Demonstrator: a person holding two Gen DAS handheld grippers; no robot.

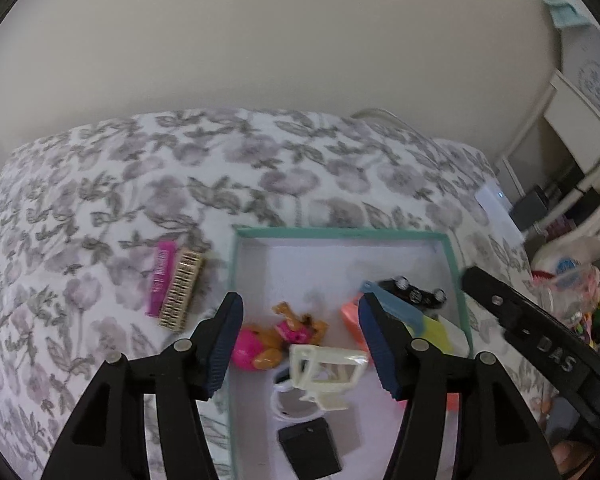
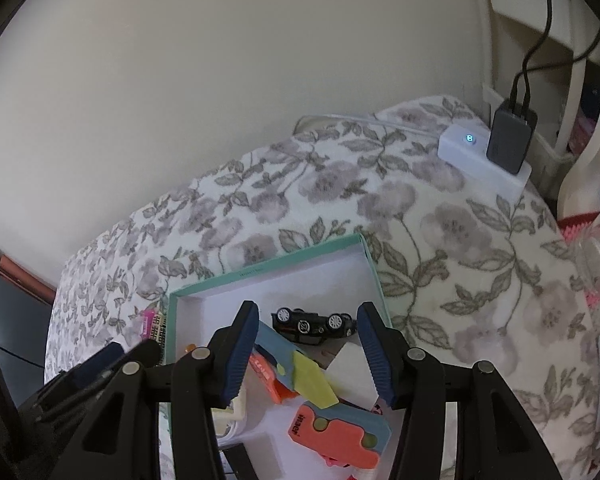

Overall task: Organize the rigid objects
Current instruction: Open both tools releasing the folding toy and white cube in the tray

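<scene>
Floral bedspread [image 1: 100,200], both grippers poised over teal box [image 1: 340,233], jaws apart

A teal-rimmed box [image 1: 340,234] lies open under both tongs, holding a black toy car [image 2: 314,324] on its side, a brown-and-pink doll [image 1: 288,330], a cream frame [image 1: 326,368] and coloured erasers [image 2: 340,430]. Left of the left tongs [image 1: 300,344], outside the box, a pink comb [image 1: 162,276] and beige comb [image 1: 182,288] lie touching.
</scene>
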